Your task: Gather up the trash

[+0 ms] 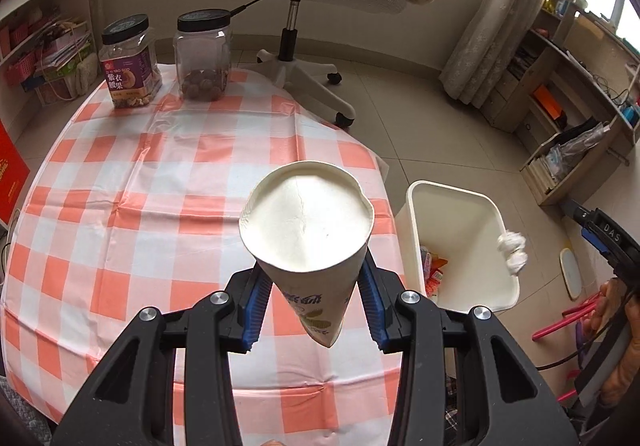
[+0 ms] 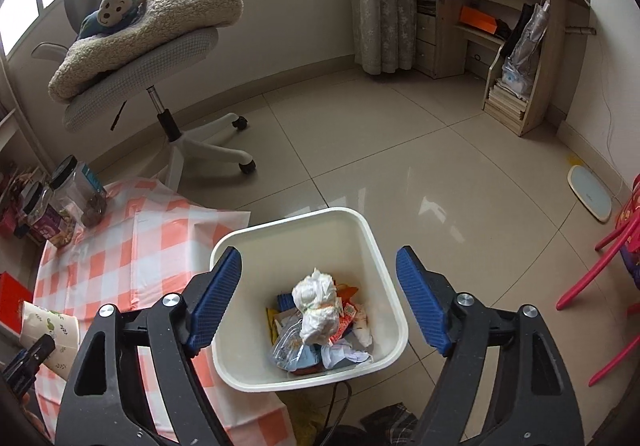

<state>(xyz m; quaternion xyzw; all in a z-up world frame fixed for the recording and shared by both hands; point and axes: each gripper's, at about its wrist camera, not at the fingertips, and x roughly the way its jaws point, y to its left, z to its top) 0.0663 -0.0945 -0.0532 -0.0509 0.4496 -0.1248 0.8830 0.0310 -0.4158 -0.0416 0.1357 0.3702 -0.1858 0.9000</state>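
We see the white paper cup with green leaf print (image 1: 308, 246) clamped between the blue pads of our left tool (image 1: 316, 310), raised above the bench with its orange-and-white checked cloth (image 1: 132, 182), its base facing the camera. Just beside the bench edge stands the white rectangular plastic bin (image 2: 384, 258), where a crumpled white tissue wad (image 2: 316, 306) sits atop mixed wrappers. Our right tool (image 2: 320, 302) hangs above the bin with its jaws spread wide, gripping nothing. Two clear plastic jars with black lids (image 1: 202, 54) stand at the bench's far end.
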